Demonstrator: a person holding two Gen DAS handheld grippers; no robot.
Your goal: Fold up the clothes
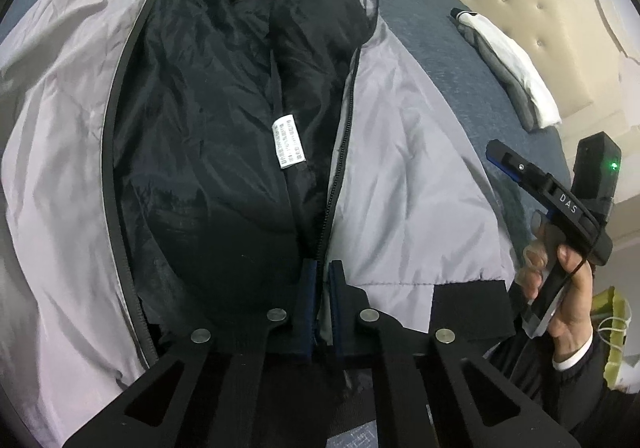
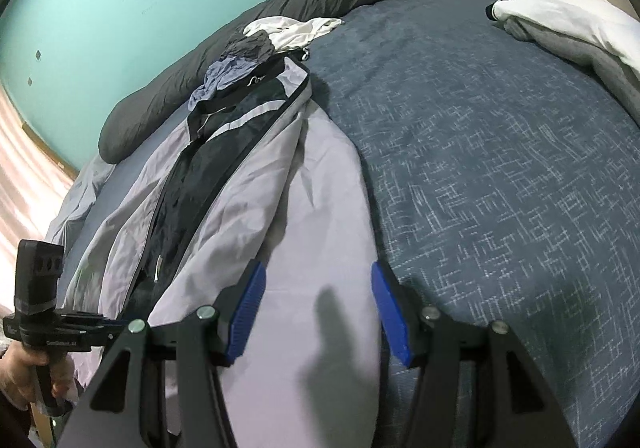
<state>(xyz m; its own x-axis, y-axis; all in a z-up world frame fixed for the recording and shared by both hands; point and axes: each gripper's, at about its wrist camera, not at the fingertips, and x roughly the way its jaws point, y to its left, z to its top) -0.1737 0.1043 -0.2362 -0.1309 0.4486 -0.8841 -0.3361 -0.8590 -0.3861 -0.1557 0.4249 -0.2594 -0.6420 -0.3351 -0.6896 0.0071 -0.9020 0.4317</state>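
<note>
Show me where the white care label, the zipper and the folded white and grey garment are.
white care label (image 1: 289, 142), left wrist view, middle of the tag
zipper (image 1: 340, 152), left wrist view, teeth along the right front edge
folded white and grey garment (image 2: 560, 14), right wrist view, white top layer

You have a bed (image 2: 500, 176) covered by a dark blue spread with a pale crosshatch pattern. On it the grey jacket (image 2: 320, 208) lies open, black lining up. Beyond its collar sits a heap of crumpled clothes (image 2: 256, 48), blue-grey and white. A long dark pillow (image 2: 304, 4) runs along the far edge. Near the tufted headboard (image 1: 532, 0) rests a folded white and grey garment (image 2: 568, 24)
</note>
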